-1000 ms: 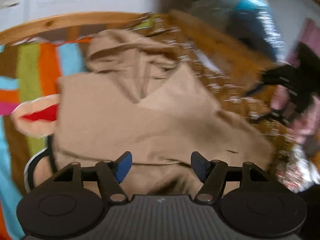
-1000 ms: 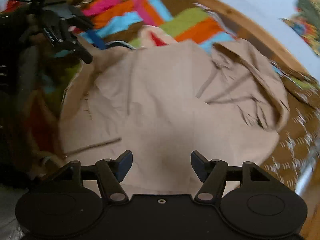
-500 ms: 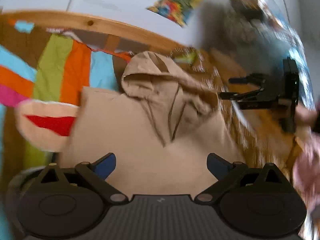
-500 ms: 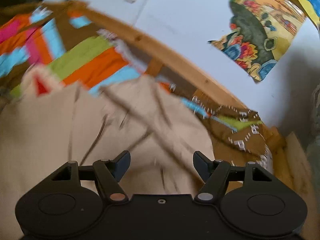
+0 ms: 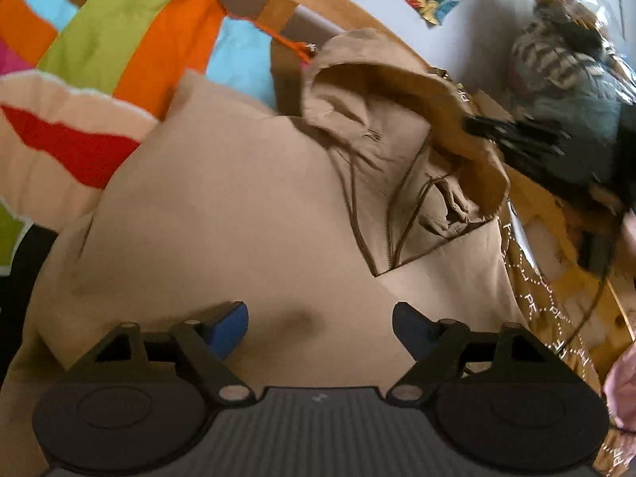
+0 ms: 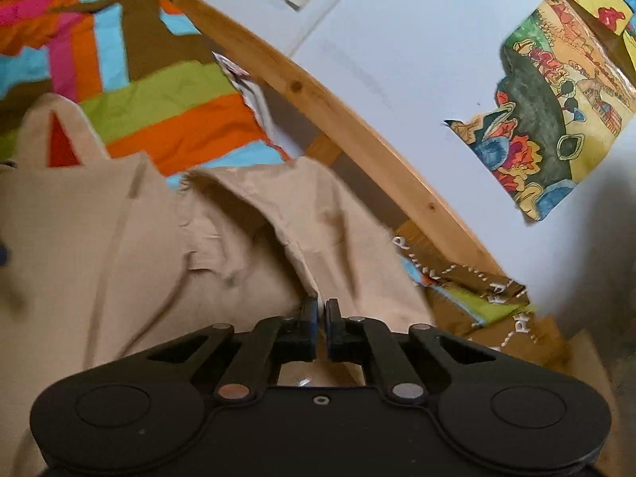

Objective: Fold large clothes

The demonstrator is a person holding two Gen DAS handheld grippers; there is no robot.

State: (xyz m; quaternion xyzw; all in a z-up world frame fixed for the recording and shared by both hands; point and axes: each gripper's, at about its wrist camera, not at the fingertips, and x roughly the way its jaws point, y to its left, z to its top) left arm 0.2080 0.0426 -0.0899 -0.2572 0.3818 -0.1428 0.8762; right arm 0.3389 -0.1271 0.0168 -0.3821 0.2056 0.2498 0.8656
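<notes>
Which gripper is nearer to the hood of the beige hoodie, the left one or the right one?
Right. The right gripper has its jaws shut on the hood edge. The left gripper hovers open over the hoodie body, with the hood farther ahead.

left tool (image 5: 320,322): you are showing blue pads, black linkage arms, silver pivot screws, ribbed grey body, round black discs | right tool (image 6: 321,314): you are showing black fingers, silver screws, smooth black body
</notes>
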